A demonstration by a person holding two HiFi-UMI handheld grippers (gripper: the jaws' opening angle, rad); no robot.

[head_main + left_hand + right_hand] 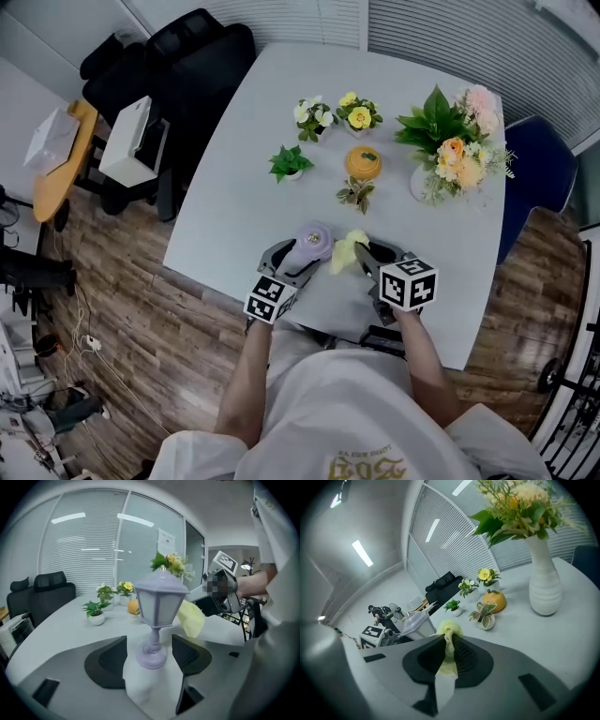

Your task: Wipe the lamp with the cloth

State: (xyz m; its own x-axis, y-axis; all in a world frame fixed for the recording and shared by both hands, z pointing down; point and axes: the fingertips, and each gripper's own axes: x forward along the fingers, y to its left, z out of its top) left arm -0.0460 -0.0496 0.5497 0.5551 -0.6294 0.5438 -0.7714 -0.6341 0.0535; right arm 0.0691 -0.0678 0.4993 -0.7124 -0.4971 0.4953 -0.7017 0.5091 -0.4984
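A small lilac lantern lamp (312, 242) stands upright on the white table (244, 187) near its front edge. My left gripper (289, 259) is open, and the lamp's round base (152, 657) sits between its jaws with narrow gaps on both sides. My right gripper (367, 260) is shut on a yellow cloth (344, 249), which bunches out past its tips (449, 631). The cloth (191, 618) hangs just right of the lamp's shade, very near it; whether they touch I cannot tell. From the right gripper view the lamp (415, 623) shows left of the cloth.
Behind the lamp stand a leafy little pot (356, 194), an orange pumpkin-shaped pot (362, 163), a green plant (291, 163), two flower pots (314, 114) (358, 112) and a white vase of flowers (455, 141). A black chair (187, 66) is far left, a blue chair (539, 169) right.
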